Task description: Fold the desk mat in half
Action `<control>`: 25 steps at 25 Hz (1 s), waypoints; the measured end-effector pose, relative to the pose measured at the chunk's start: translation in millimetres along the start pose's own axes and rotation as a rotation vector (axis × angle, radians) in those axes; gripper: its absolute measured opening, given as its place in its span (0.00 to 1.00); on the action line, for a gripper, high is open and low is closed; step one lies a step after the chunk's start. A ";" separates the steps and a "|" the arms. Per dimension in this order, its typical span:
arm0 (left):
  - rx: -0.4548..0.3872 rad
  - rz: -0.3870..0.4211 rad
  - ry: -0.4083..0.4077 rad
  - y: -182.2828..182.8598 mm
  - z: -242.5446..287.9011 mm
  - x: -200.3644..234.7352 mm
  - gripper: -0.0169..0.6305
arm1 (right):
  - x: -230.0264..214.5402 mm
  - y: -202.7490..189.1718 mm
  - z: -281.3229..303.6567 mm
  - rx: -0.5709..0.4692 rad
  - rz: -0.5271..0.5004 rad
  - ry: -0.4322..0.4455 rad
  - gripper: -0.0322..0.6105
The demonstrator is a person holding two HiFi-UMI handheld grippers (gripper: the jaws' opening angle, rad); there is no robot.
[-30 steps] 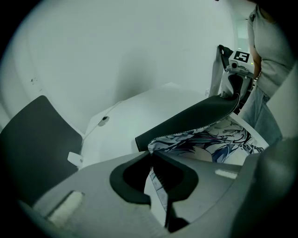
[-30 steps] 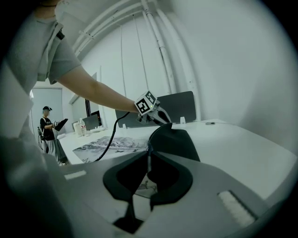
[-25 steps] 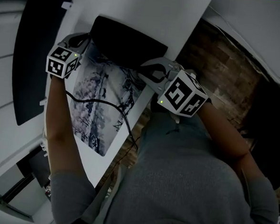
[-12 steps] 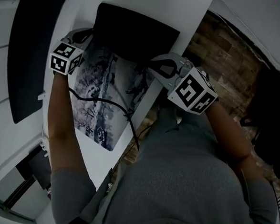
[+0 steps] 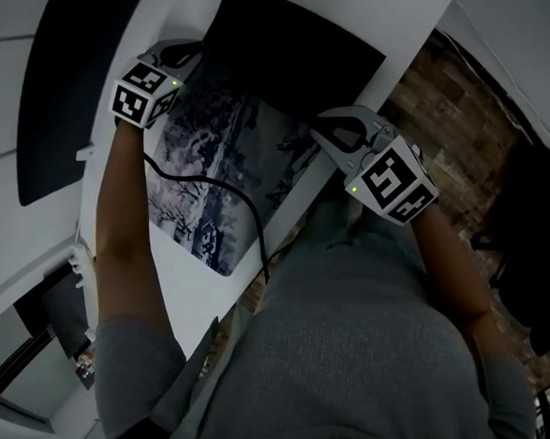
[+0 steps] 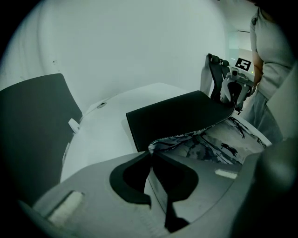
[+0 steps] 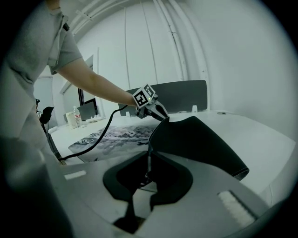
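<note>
Desk mat [image 5: 218,163] on white table [image 5: 172,286].
Head view: far part lifted and curled over, black underside up, printed face below. Left gripper [image 5: 193,53] and right gripper [image 5: 321,128] at two corners of raised edge.
Left gripper view: jaws clenched on mat corner.
Right gripper view: jaws pinch other corner. Black cable [image 7: 88,142] trails from left gripper over print.

The desk mat [image 5: 213,167] has a grey-and-white ink landscape print on top and a plain black underside. The tabletop [image 5: 172,286] is white. The left hand-held gripper [image 5: 194,56] and right hand-held gripper [image 5: 319,128] bear black-and-white square-patterned cubes. The cable [image 5: 223,190] is black, the sweater [image 5: 360,351] grey.
</note>
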State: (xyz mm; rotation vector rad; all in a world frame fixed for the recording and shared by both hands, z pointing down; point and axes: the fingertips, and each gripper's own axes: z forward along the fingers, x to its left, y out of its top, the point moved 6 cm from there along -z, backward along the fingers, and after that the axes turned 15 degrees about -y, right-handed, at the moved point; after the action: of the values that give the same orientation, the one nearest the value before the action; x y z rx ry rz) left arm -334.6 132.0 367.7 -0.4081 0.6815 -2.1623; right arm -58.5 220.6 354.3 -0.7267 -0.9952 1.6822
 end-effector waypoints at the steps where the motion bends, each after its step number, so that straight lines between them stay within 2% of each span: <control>1: -0.004 -0.004 0.001 -4.1 -2.9 -2.7 0.06 | 4.8 0.6 -0.1 0.002 -0.002 0.003 0.10; 25: -0.057 -0.019 0.026 -71.0 -49.0 -47.1 0.06 | 94.7 9.4 8.3 0.054 -0.100 0.069 0.10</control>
State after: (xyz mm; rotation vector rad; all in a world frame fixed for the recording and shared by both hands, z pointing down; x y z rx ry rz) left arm -373.2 222.4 368.0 -0.4189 0.7573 -2.1737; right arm -99.1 306.9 349.6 -0.6835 -0.9193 1.5811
